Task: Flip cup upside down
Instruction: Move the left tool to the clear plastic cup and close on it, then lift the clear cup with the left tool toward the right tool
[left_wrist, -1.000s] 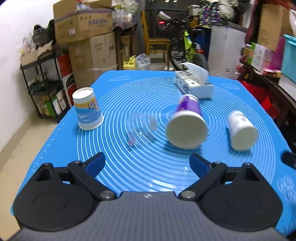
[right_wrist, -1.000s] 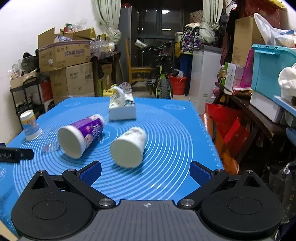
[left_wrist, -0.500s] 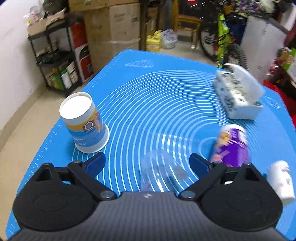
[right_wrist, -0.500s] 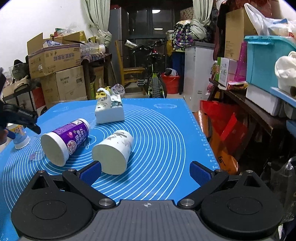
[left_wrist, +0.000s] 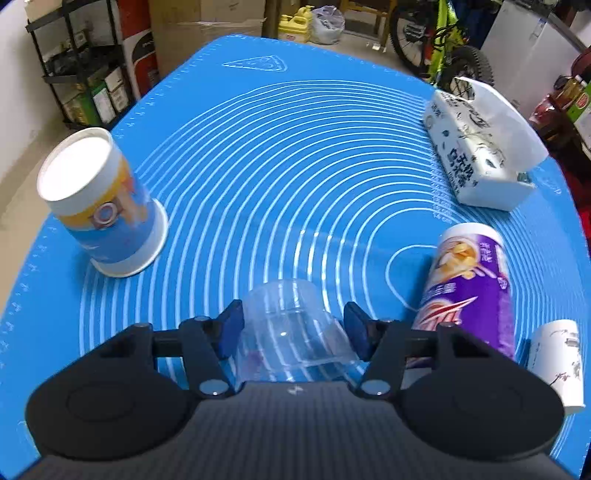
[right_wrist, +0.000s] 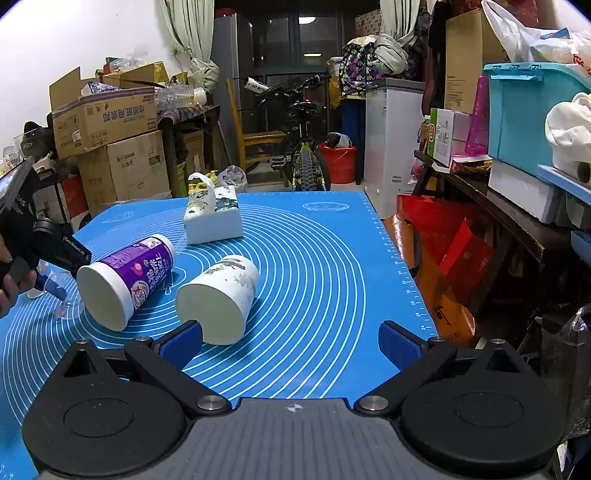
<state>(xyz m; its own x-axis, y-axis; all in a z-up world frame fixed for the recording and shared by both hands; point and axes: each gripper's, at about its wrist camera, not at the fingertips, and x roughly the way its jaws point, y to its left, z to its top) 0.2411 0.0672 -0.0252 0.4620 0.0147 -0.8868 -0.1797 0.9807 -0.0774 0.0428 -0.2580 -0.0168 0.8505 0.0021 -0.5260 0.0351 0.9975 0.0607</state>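
A clear plastic cup (left_wrist: 291, 325) lies on its side on the blue mat (left_wrist: 295, 155), between the blue pads of my left gripper (left_wrist: 293, 334). The jaws have narrowed around it; I cannot tell whether the pads touch its walls. The cup also shows faintly at the far left of the right wrist view (right_wrist: 59, 295), under the left gripper's body (right_wrist: 37, 240). My right gripper (right_wrist: 291, 341) is open and empty, low over the mat, near a white paper cup (right_wrist: 221, 291) lying on its side.
A blue-and-yellow paper cup (left_wrist: 99, 206) stands upside down at the left. A purple cup (left_wrist: 469, 288) lies on its side to the right, beside the white cup (left_wrist: 557, 354). A tissue pack (left_wrist: 476, 147) sits at the far right. The mat's edges drop to the floor.
My left gripper moved forward and down onto the clear cup and its jaws narrowed around it. My right gripper edged closer to the white cup and stayed open.
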